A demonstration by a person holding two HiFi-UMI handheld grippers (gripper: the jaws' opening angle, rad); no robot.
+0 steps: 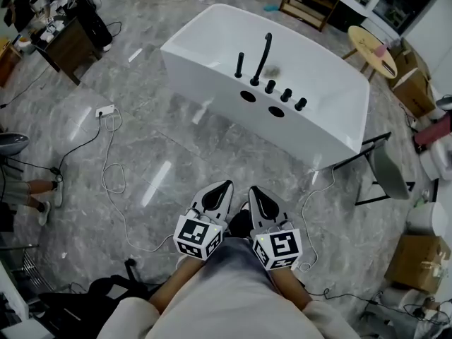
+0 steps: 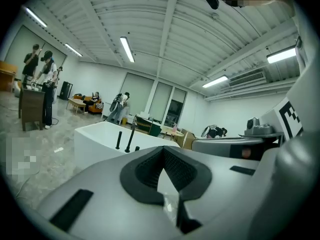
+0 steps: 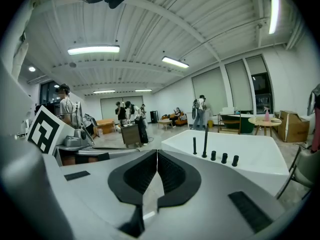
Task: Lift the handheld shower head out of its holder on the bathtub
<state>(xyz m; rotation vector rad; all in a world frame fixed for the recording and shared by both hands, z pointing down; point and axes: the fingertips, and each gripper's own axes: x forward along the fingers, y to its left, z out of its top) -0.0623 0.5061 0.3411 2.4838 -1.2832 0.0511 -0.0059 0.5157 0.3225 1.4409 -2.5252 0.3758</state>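
Shower head (image 1: 239, 65) stands upright in its holder on the bathtub (image 1: 212, 54) rim, beside the curved spout (image 1: 263, 56). Left gripper (image 1: 226, 185) and right gripper (image 1: 253, 189) hang side by side, well apart from it, both clenched and empty.

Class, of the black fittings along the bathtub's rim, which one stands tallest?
The curved spout, second from the left in the head view: it rises well above the straight rod beside it and the three low knobs.
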